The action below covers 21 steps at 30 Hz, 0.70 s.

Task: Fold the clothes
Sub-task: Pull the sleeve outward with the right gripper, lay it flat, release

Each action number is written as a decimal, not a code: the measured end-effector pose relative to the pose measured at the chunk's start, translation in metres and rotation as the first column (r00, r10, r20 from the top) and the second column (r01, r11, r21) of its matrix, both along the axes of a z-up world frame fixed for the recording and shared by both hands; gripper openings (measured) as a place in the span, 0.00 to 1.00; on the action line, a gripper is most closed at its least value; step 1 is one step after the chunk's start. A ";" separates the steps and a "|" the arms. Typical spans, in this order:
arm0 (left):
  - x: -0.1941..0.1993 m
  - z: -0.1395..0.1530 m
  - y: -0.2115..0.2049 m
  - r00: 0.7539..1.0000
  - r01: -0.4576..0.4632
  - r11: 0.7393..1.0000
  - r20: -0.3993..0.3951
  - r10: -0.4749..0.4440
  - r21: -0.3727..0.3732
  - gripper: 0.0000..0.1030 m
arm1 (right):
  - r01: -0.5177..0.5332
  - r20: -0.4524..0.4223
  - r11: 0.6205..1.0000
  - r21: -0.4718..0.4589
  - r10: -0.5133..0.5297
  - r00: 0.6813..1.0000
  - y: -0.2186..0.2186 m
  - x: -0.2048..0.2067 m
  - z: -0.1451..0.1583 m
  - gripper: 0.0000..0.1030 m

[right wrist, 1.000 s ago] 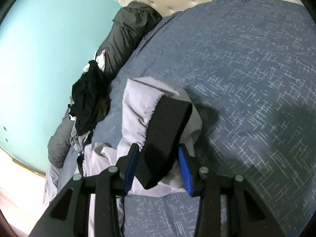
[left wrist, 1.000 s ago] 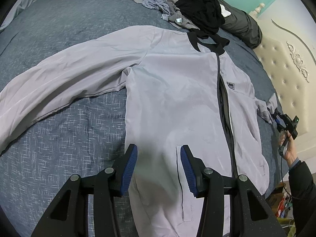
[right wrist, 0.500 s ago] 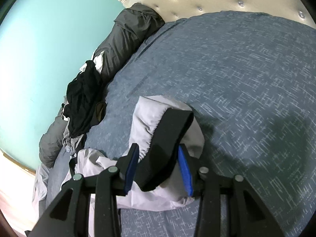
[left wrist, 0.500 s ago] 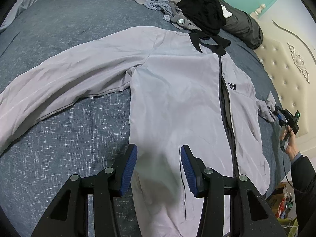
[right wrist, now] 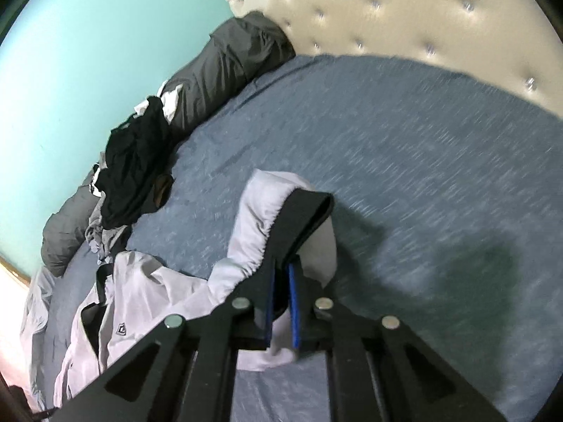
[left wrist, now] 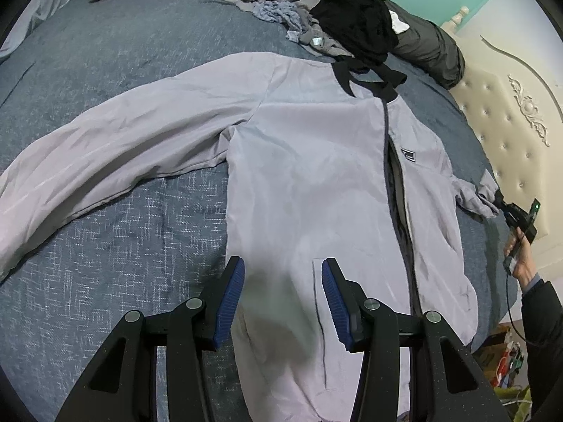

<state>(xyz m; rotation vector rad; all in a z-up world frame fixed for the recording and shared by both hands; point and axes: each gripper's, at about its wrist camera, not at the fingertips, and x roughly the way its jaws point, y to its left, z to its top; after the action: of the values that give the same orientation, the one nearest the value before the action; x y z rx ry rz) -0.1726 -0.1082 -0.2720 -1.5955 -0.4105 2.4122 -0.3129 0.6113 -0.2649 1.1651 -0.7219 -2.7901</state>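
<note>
A pale grey jacket (left wrist: 309,176) with a black collar lies face up on the bed, its left sleeve (left wrist: 105,161) stretched out. My left gripper (left wrist: 281,270) hovers open over the jacket's lower front with nothing between its pads. At the far right, my right gripper (left wrist: 501,199) has the end of the other sleeve. In the right wrist view, the right gripper (right wrist: 281,270) is closing its jaws, and the blue pads pinch the black cuff (right wrist: 299,218) of the bunched sleeve (right wrist: 260,218), lifted off the cover.
The blue-grey bed cover (left wrist: 105,246) lies under everything. A pile of black and grey clothes (left wrist: 352,24) and dark pillows (left wrist: 429,49) sit beyond the collar. A cream tufted headboard (left wrist: 510,123) bounds the right side. A hand and dark sleeve (left wrist: 524,263) hold the right gripper.
The right gripper's jaws have drawn together on the black cuff and it has risen and rolled, lifting the sleeve end. The left gripper has stayed still.
</note>
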 end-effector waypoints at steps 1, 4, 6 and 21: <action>0.001 0.001 0.001 1.000 0.001 1.000 -0.003 -0.001 0.002 0.48 | 0.004 -0.006 1.000 0.017 -0.004 1.000 0.008 0.008 0.007 0.06; 0.005 0.005 0.006 1.000 0.005 1.000 -0.010 -0.005 0.013 0.48 | 0.024 -0.020 0.999 0.048 -0.023 1.000 0.035 0.034 0.027 0.06; 0.007 0.008 0.012 1.000 0.011 1.000 -0.015 -0.011 0.017 0.48 | 0.043 -0.022 0.997 0.067 -0.041 0.999 0.053 0.051 0.038 0.06; 0.026 0.021 0.007 1.000 -0.016 1.000 -0.009 0.016 -0.007 0.48 | 0.141 0.143 0.952 0.273 -0.185 0.972 0.135 0.101 0.035 0.06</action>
<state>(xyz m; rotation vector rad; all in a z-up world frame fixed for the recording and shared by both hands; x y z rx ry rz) -0.1461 -0.1012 -0.2514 -1.5892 -0.4157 2.4346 -0.2118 0.7460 -0.2301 1.4623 -0.4880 -3.0259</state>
